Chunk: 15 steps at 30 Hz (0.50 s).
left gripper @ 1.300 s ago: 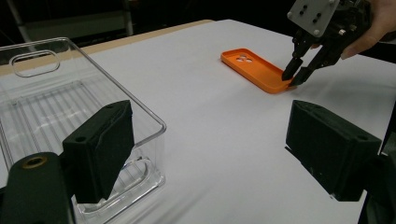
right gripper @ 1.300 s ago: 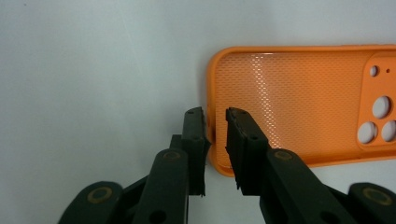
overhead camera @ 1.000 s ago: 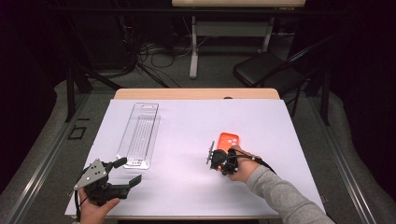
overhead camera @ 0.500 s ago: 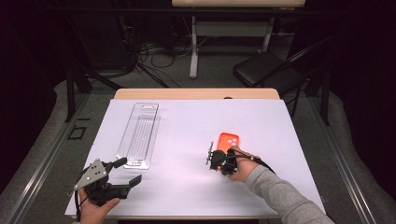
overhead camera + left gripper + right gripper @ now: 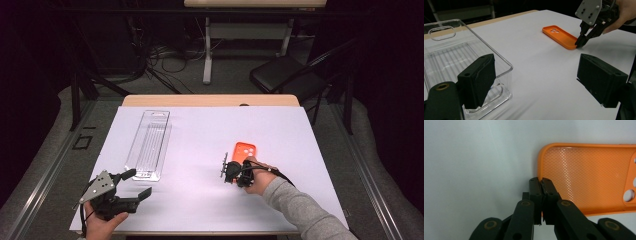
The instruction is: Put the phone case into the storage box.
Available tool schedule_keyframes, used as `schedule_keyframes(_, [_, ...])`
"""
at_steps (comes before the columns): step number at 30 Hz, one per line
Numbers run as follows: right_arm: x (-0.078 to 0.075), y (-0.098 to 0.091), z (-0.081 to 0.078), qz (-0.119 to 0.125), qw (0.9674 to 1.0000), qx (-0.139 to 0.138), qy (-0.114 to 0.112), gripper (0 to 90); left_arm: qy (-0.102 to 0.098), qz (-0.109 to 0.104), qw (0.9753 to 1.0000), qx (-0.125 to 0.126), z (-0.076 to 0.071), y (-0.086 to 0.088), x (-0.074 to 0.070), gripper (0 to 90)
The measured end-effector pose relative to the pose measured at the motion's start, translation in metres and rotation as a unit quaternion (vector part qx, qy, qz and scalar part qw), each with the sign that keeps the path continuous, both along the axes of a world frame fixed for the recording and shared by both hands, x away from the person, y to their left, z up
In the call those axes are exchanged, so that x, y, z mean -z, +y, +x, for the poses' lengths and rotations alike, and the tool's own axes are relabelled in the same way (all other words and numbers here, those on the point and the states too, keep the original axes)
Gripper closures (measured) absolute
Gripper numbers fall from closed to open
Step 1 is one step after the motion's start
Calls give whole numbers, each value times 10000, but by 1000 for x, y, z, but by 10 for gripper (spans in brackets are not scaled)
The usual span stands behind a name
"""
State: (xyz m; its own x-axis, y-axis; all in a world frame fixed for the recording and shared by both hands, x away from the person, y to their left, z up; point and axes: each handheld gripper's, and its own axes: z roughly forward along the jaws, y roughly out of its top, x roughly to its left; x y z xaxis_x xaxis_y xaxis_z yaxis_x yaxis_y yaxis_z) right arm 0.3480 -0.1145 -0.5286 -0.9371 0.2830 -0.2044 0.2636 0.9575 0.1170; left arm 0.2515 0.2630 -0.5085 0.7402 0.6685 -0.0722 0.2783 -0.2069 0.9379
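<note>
Right hand-held gripper (image 5: 541,182) jaws have just closed, clamping the near rim of the orange phone case (image 5: 594,175) right of centre on the tabletop (image 5: 200,140), probably for lifting; left hand-held gripper (image 5: 534,82) gapes idle beside the clear tray (image 5: 446,55).

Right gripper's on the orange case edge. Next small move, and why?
Probably a short lift. The right gripper has just been closing, and its jaws now pinch the near rim of the orange phone case, which lies flat on the table. The clear tray sits apart, so raising comes before carrying.
</note>
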Motion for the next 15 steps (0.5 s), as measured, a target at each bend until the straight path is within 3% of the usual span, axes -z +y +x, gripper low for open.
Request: schedule_keyframes(15, [0, -2, 0, 95, 10000, 4, 28, 895, 6, 8, 10000, 0, 0, 0, 0, 154])
